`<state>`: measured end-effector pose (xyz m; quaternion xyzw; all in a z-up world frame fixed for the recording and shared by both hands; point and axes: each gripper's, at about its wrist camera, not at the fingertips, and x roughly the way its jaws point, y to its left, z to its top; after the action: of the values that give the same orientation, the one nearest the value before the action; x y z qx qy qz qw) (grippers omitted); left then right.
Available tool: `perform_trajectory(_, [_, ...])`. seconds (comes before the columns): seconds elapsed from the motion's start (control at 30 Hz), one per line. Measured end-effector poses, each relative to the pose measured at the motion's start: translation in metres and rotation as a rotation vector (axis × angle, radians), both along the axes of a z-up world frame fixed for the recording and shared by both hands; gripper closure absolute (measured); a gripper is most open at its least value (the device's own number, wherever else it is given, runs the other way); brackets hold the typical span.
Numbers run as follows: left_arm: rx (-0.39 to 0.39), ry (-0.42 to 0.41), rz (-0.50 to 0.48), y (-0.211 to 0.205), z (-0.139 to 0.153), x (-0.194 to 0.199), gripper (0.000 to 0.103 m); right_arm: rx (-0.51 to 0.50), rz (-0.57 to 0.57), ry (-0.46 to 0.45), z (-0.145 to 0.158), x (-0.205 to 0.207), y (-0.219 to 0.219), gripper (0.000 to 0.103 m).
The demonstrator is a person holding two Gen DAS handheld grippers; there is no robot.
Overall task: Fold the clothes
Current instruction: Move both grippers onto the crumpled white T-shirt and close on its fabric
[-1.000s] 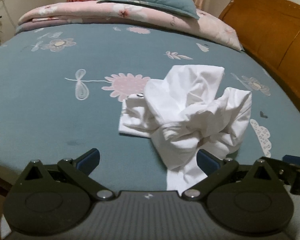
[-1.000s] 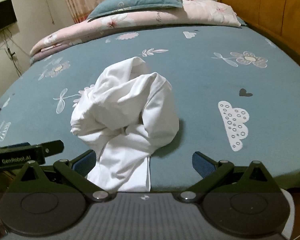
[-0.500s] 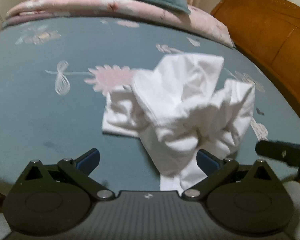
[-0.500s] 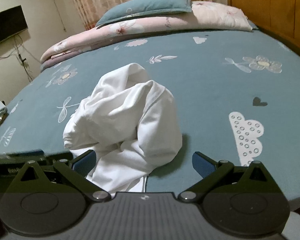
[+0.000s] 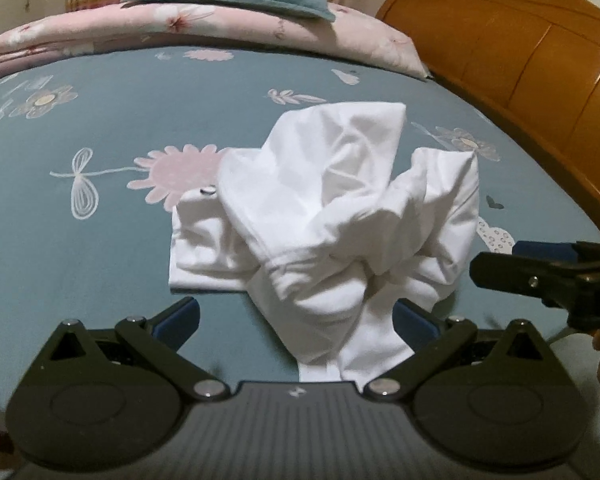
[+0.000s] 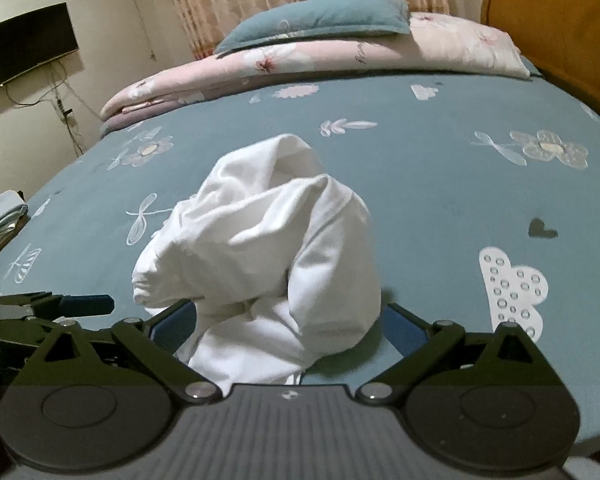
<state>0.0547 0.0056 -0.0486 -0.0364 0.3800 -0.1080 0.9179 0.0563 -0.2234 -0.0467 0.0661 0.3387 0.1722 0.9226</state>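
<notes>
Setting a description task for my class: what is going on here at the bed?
A person holds a claw in each hand at the near edge of the bed. A crumpled white garment lies in a heap before them, one end trailing toward the edge. The left claw and right claw are open, gripping nothing. Folding has not begun.

Bare sheet [image 6: 440, 200] rings the crumpled white garment [image 6: 260, 248]; folded quilt [image 6: 340, 60] blocks beyond.
</notes>
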Motion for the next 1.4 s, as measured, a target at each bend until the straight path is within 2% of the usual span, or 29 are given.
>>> perform_trajectory(0.1, [0.017, -0.009, 0.006, 0.002, 0.0, 0.004, 0.001, 0.003, 0.022, -0.036, 0.001, 0.0, -0.001, 0.002])
perform_trajectory(0.17, [-0.015, 0.002, 0.015, 0.006, -0.001, 0.007, 0.001, 0.003, 0.038, -0.049, -0.001, 0.002, -0.002, 0.002])
perform_trajectory(0.27, [-0.062, 0.018, 0.043, 0.013, -0.002, 0.011, 0.001, -0.038, 0.033, -0.016, -0.005, 0.009, -0.003, 0.003])
perform_trajectory(0.33, [-0.082, 0.028, 0.025, 0.015, -0.002, 0.012, 0.001, -0.052, 0.031, 0.005, -0.008, 0.013, -0.005, 0.01])
perform_trajectory(0.4, [-0.079, 0.016, 0.013, 0.015, 0.0, 0.012, 0.002, -0.035, 0.033, 0.023, -0.01, 0.017, -0.009, 0.023])
perform_trajectory(0.47, [-0.033, 0.009, -0.001, 0.012, 0.002, 0.013, 0.004, -0.023, 0.033, 0.032, -0.009, 0.021, -0.013, 0.028])
perform_trajectory(0.53, [0.029, 0.004, -0.021, 0.009, 0.004, 0.014, 0.011, -0.011, 0.032, 0.041, -0.009, 0.024, -0.017, 0.035])
perform_trajectory(0.57, [0.067, 0.003, -0.035, 0.008, 0.004, 0.015, 0.02, -0.021, 0.041, 0.034, -0.006, 0.025, -0.017, 0.041])
perform_trajectory(0.6, [0.092, 0.004, -0.044, 0.007, 0.005, 0.016, 0.029, -0.034, 0.052, 0.024, -0.002, 0.026, -0.016, 0.043])
perform_trajectory(0.7, [0.118, 0.022, -0.099, 0.009, 0.006, 0.019, 0.042, -0.071, 0.095, -0.005, 0.009, 0.028, -0.014, 0.047])
perform_trajectory(0.73, [0.118, 0.025, -0.123, 0.009, 0.007, 0.02, 0.043, -0.083, 0.117, -0.014, 0.013, 0.028, -0.012, 0.047])
perform_trajectory(0.8, [0.145, 0.034, -0.171, 0.009, 0.009, 0.021, 0.046, -0.145, 0.172, -0.044, 0.024, 0.028, -0.004, 0.047])
perform_trajectory(0.93, [0.262, 0.03, -0.308, 0.006, 0.017, 0.014, 0.046, -0.303, 0.334, -0.096, 0.042, 0.027, 0.02, 0.047])
perform_trajectory(1.07, [0.297, 0.061, -0.444, 0.008, 0.019, 0.01, 0.046, -0.448, 0.502, -0.145, 0.054, 0.026, 0.044, 0.047])
perform_trajectory(1.3, [0.37, 0.062, -0.555, 0.005, 0.019, 0.012, 0.046, -0.67, 0.77, -0.224, 0.055, 0.025, 0.083, 0.047])
perform_trajectory(1.4, [0.376, 0.069, -0.568, 0.004, 0.016, 0.016, 0.045, -0.733, 0.861, -0.211, 0.05, 0.033, 0.093, 0.047])
